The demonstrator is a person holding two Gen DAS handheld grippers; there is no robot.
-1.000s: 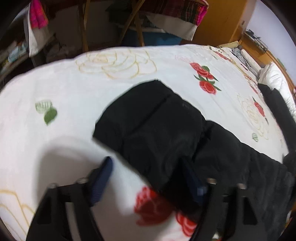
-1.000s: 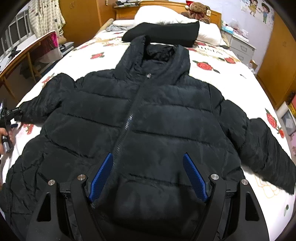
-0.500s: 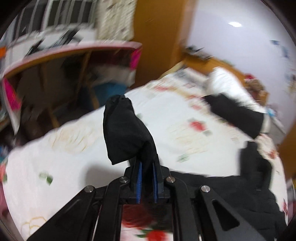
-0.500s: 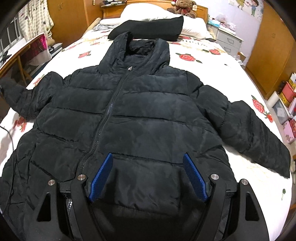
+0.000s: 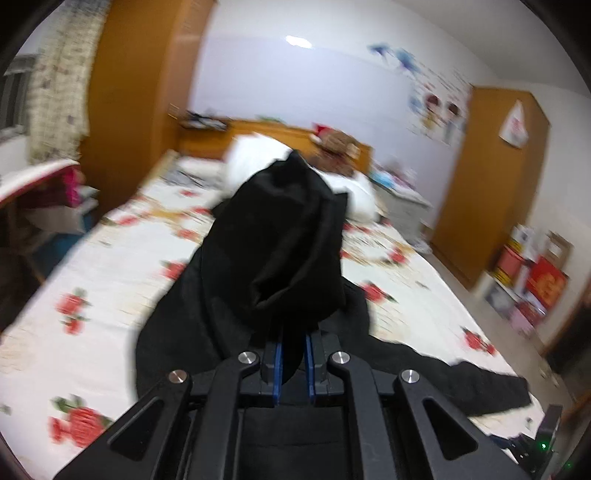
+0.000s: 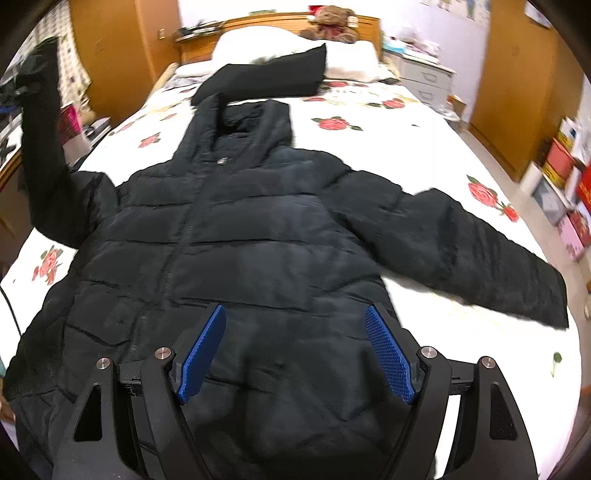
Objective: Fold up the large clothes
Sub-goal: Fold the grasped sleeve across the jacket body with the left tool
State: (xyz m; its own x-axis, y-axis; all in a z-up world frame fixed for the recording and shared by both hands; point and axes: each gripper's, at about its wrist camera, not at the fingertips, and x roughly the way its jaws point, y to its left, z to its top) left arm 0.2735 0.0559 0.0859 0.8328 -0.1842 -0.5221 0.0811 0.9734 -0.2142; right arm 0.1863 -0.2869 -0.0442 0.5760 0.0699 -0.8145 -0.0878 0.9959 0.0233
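Note:
A black puffer jacket (image 6: 266,236) lies front up on the rose-print bed (image 6: 424,147), hood toward the headboard. My left gripper (image 5: 293,363) is shut on the cuff of the jacket's left sleeve (image 5: 280,251) and holds it high above the bed; the raised sleeve also shows in the right wrist view (image 6: 40,147). The other sleeve (image 6: 461,251) lies spread out to the right. My right gripper (image 6: 295,354) is open and empty, hovering over the jacket's lower hem.
A folded black garment (image 6: 266,79) lies by the white pillows (image 6: 291,48) with a teddy bear (image 6: 332,20). A desk (image 5: 33,177) stands left of the bed. Wooden wardrobes (image 6: 517,74) and boxes (image 6: 569,177) stand on the right.
My left gripper closed on the left sleeve's cuff and lifted it off the bed, swinging it up toward the jacket's body. My right gripper stayed open over the hem.

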